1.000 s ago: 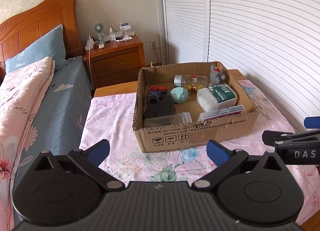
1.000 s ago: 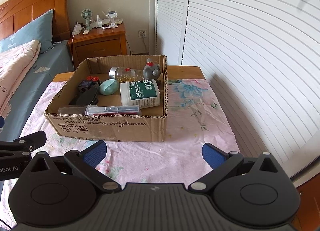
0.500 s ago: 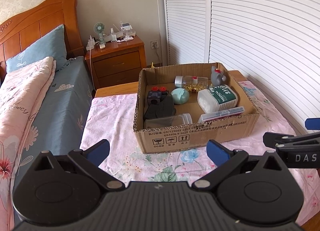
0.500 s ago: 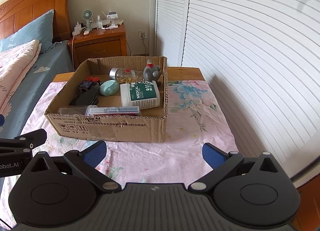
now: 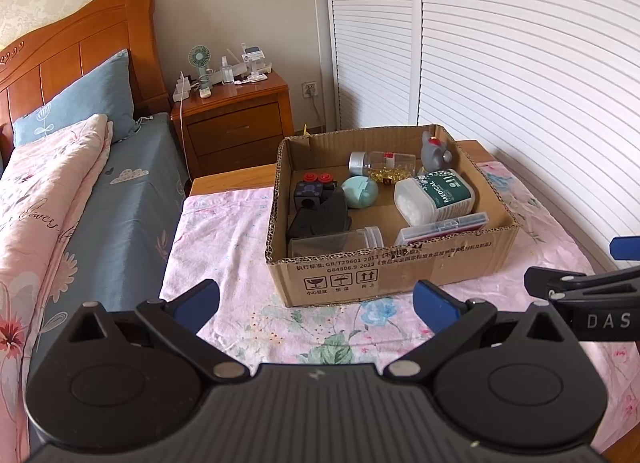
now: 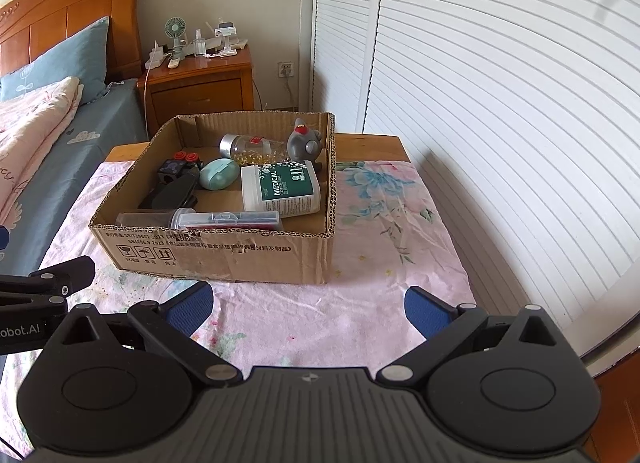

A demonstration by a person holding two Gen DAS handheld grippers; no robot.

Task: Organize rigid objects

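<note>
A shallow cardboard box [image 5: 400,271] [image 6: 224,253] sits on a table under a pink floral cloth [image 5: 224,231]. Inside lie a white tub with a green MEDICAL label [image 5: 436,195] [image 6: 282,191], a clear bottle of yellow capsules [image 5: 384,165] [image 6: 250,149], a grey toy figure [image 5: 434,153] [image 6: 305,143], a teal oval case [image 5: 360,191] [image 6: 218,174], a black cube with red buttons [image 5: 312,191], a black object [image 5: 320,217], a clear jar [image 5: 336,241] and a clear flat case with red contents [image 5: 444,227] [image 6: 230,219]. My left gripper [image 5: 316,301] and right gripper [image 6: 308,305] hover in front of the box, both open and empty.
To the left stands a bed with a pink quilt [image 5: 44,191] and a blue pillow [image 5: 84,103]. A wooden nightstand [image 5: 236,123] carries a small fan and chargers. White louvred doors [image 5: 500,63] run along the right. The table's right edge [image 6: 472,271] lies near the doors.
Both grippers have drawn back slightly from the box, which looks a little farther away. Nothing in the box has moved and both stay open.
</note>
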